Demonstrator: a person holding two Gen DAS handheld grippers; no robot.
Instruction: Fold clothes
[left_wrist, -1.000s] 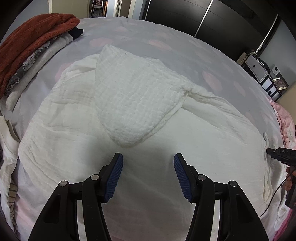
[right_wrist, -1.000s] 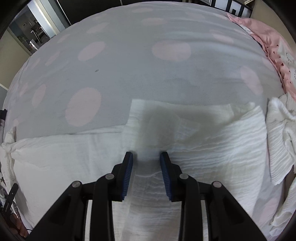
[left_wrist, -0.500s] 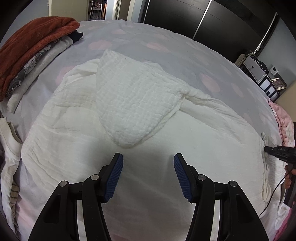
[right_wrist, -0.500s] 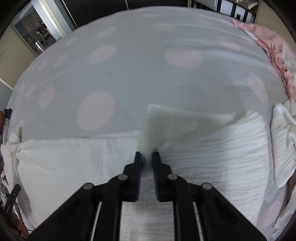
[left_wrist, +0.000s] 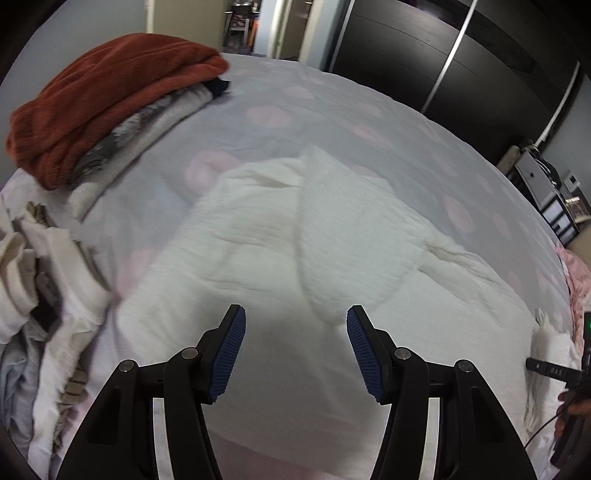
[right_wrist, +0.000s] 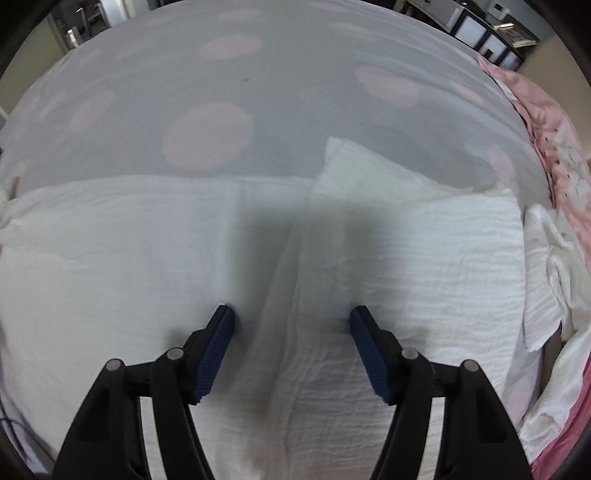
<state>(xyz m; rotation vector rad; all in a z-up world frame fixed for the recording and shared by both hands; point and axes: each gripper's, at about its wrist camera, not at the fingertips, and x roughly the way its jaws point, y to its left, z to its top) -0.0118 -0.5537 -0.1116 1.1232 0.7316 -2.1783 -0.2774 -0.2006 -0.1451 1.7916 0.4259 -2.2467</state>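
A white crinkled garment (left_wrist: 258, 258) lies spread on the bed, with a flap (left_wrist: 351, 236) folded over its middle. My left gripper (left_wrist: 295, 350) is open and empty, hovering just above the garment's near part. In the right wrist view the same garment (right_wrist: 110, 258) fills the lower half, with a folded strip (right_wrist: 295, 332) running between the fingers. My right gripper (right_wrist: 291, 347) is open, low over that strip, holding nothing.
A stack of folded clothes topped by a rust-red towel (left_wrist: 110, 92) sits at the back left. Loose laundry (left_wrist: 37, 277) lies at the left edge. More white cloth (right_wrist: 554, 277) and a pink blanket (right_wrist: 535, 103) lie on the right. Dark wardrobes (left_wrist: 424, 55) stand behind.
My right gripper, closed on the strip half a second ago, has opened and released it. The left gripper has swung left and stayed open.
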